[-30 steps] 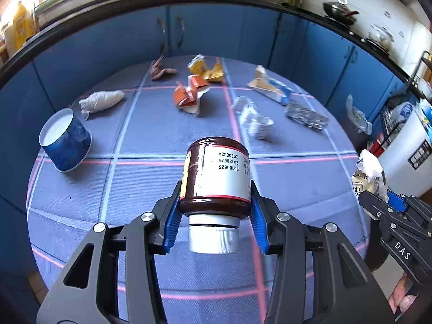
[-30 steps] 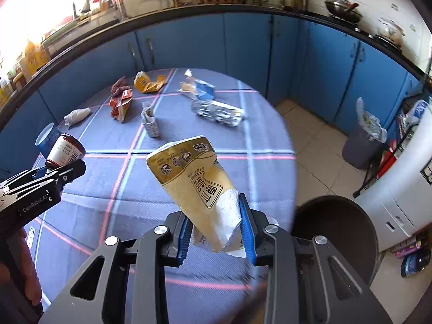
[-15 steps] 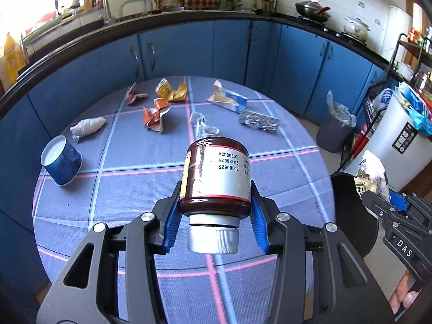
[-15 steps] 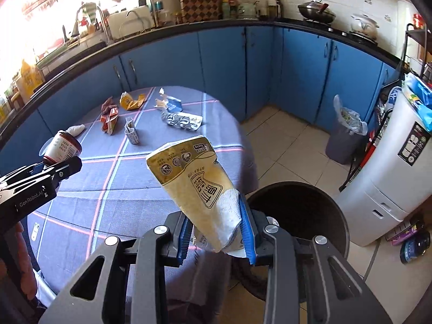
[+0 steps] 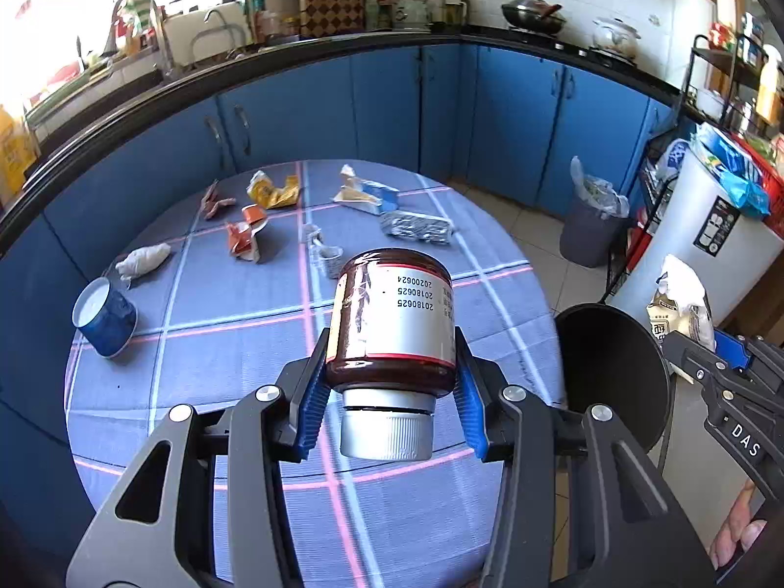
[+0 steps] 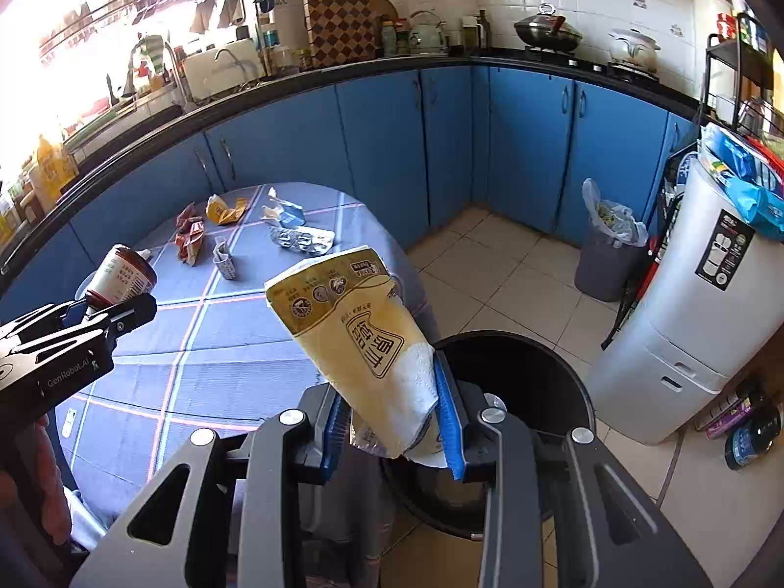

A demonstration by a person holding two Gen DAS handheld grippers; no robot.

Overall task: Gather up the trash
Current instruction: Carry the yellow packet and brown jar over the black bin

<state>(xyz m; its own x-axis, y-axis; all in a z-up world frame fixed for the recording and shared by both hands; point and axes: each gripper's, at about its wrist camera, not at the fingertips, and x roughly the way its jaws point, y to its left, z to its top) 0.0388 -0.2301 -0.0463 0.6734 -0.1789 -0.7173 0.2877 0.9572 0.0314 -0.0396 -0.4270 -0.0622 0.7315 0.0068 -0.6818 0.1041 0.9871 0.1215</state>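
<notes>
My left gripper (image 5: 389,394) is shut on a brown bottle (image 5: 392,323) with a white label and a grey cap, held above the near edge of the round table (image 5: 206,367). My right gripper (image 6: 389,421) is shut on a yellow and white tissue pack (image 6: 362,338), hanging over the rim of a black bin (image 6: 529,382) on the floor. That black bin (image 5: 612,372) sits right of the table in the left wrist view, where the right gripper and its tissue pack (image 5: 681,304) show too. The brown bottle (image 6: 120,277) shows at the left of the right wrist view.
On the blue checked cloth lie a blue paper cup (image 5: 105,313), a white wad (image 5: 144,259), orange and yellow wrappers (image 5: 245,237), a crushed carton (image 5: 367,193) and a foil pack (image 5: 416,228). A grey lined bin (image 6: 610,245), blue cabinets and a white appliance (image 6: 686,323) stand around.
Both grippers have drawn back from the table, rising and swinging right with their loads. The black bin has come into view beneath the right gripper.
</notes>
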